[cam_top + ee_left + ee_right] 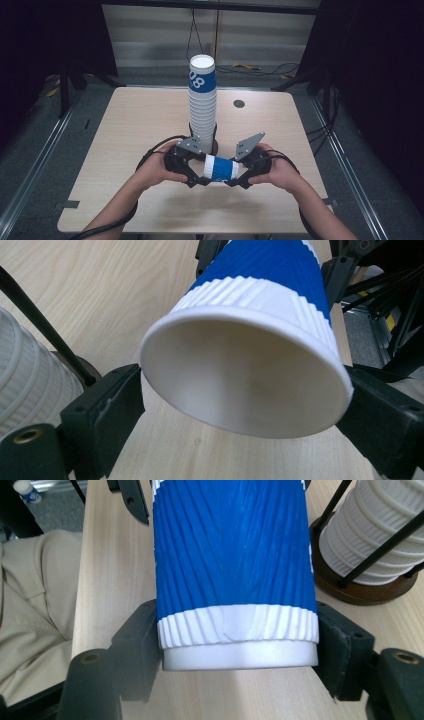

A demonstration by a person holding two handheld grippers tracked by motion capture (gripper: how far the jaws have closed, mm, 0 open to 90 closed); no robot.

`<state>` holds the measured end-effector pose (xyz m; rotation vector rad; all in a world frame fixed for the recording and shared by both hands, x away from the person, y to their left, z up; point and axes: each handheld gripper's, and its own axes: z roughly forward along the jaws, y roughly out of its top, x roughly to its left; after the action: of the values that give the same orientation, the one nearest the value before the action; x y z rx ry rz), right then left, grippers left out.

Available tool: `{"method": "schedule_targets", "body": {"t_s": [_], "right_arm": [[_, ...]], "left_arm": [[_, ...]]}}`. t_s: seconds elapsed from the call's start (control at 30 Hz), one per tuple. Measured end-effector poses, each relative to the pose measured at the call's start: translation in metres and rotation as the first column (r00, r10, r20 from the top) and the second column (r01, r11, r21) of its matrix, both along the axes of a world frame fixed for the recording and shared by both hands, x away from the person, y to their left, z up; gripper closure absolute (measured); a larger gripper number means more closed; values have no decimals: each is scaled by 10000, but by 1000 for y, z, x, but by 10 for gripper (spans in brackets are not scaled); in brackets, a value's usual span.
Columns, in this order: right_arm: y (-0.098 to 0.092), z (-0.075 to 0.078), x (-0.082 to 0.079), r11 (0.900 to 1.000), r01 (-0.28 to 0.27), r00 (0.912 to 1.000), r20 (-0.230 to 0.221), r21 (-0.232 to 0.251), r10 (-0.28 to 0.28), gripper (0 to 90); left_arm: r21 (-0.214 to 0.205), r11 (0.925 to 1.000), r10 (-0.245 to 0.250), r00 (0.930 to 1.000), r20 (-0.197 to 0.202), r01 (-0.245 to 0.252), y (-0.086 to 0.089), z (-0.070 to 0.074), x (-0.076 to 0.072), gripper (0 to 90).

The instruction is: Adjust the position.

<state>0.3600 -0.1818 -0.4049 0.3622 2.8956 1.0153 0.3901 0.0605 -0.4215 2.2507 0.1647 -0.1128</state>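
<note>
A blue and white ribbed paper cup (220, 168) lies on its side just above the table's near middle, held between both grippers. My left gripper (197, 177) is shut on its rim end; the open mouth (245, 385) faces that camera and both jaws touch the rim. My right gripper (239, 179) is shut on the narrow base end (239, 652), one jaw pressed against each side. A tall stack of the same cups (202, 105) stands upright in a rod holder right behind the grippers.
The holder's round wooden base (360, 592) and black rods sit close to the held cup. A dark round plug (239, 103) lies in the wooden table (135, 125) at the back right. Cables run over the floor behind, and the person's trousers (30, 605) are at the near edge.
</note>
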Motion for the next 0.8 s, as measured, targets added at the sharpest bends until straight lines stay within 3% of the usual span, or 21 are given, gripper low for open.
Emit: {"method": "schedule_targets", "body": {"t_s": [0.8], "right_arm": [[-6,-13,0,9905,-42,9999,165,1373,20,294]], "left_arm": [[-201,9998,-12,10000,-66,10,0,5,0,90]]}}
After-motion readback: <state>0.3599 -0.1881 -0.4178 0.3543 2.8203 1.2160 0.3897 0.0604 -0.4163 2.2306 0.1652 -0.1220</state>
